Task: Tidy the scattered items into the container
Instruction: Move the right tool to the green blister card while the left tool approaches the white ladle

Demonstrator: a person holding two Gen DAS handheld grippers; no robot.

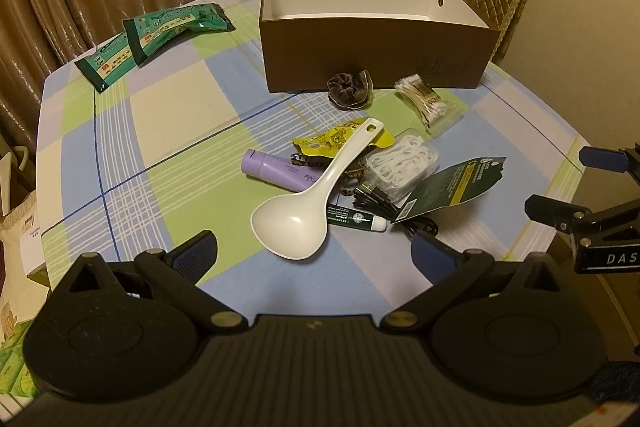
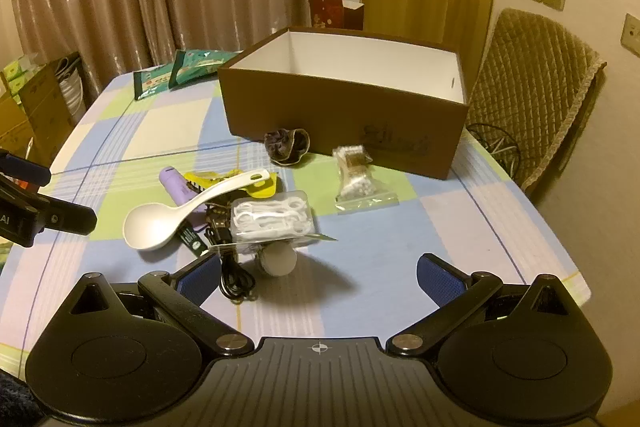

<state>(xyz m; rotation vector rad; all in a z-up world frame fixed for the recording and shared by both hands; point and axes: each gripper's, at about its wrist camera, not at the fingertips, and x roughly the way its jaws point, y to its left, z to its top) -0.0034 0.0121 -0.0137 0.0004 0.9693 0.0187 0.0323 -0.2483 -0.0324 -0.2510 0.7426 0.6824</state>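
Where clutter lies, two green packets (image 1: 154, 41)

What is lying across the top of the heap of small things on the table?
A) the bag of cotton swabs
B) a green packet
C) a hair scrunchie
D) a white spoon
D: the white spoon rests over the purple bottle and yellow wrapper.

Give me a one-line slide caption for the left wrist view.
Open left claw hovers before white spoon atop clutter; empty brown box waits behind.
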